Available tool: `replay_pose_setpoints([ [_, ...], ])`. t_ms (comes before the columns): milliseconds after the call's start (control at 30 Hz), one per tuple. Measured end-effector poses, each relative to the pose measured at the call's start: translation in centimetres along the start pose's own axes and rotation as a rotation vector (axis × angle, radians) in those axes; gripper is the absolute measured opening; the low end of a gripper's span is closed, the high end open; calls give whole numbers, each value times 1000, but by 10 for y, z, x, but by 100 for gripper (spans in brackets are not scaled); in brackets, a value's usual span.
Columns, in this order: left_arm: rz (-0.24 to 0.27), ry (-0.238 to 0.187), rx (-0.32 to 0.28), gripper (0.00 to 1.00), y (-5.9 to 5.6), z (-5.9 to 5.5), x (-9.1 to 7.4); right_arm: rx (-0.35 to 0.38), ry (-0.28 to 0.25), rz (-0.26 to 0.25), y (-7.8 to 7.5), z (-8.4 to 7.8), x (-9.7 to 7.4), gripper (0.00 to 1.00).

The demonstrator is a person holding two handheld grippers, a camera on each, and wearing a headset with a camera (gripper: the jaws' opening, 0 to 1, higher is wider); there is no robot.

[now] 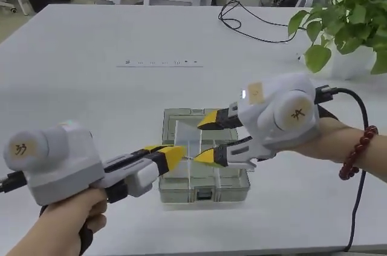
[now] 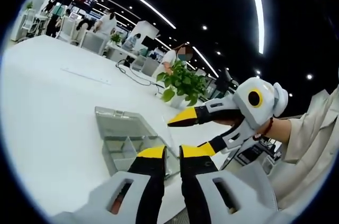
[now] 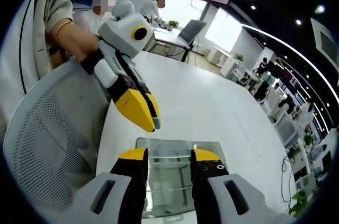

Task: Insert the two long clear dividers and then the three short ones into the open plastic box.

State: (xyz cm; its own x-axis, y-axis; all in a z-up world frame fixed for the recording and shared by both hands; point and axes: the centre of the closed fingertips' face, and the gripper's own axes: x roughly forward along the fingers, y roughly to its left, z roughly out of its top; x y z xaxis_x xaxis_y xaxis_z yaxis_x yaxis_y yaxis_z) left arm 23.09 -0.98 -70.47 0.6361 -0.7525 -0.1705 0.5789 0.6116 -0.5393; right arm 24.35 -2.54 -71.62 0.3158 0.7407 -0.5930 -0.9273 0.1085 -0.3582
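The open clear plastic box (image 1: 181,188) sits on the white table, with clear partitions showing inside it (image 2: 124,142). My left gripper (image 1: 171,155) reaches in from the lower left, its yellow-tipped jaws nearly together (image 2: 172,152) on a thin clear divider (image 1: 186,138) that stands upright over the box. My right gripper (image 1: 210,139) comes from the right above the box and is open, one jaw high and one low, with nothing between them (image 3: 169,156). The box (image 3: 175,152) lies just past its jaws, and the left gripper (image 3: 139,112) hangs over the near edge.
A potted green plant (image 1: 344,26) stands at the back right beside a black cable (image 1: 254,23). A thin clear strip (image 1: 160,62) lies flat on the table beyond the box. The right gripper's cable (image 1: 363,165) runs down the right side. Chairs line the far edge.
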Motion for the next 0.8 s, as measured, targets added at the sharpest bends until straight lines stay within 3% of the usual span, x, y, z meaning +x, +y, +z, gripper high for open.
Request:
replay_pose_setpoints([
  [267,4,21,-31,0,3,-4,-4,-21,3,-3,4,6,6,32],
  [367,12,26,-58,0,4,-5,-5,-23,6,-5,4,6,7,32],
  [433,23,34,-115,0,4,-6,-5,-32,12,-10,5,6,8,33],
  [600,38,62,-156,0,5,-10,-5,-47,31,-11,8,4,9,33],
  [800,41,51,-215,0,3,-9,-6,-51,26,-27,8,6,7,33],
])
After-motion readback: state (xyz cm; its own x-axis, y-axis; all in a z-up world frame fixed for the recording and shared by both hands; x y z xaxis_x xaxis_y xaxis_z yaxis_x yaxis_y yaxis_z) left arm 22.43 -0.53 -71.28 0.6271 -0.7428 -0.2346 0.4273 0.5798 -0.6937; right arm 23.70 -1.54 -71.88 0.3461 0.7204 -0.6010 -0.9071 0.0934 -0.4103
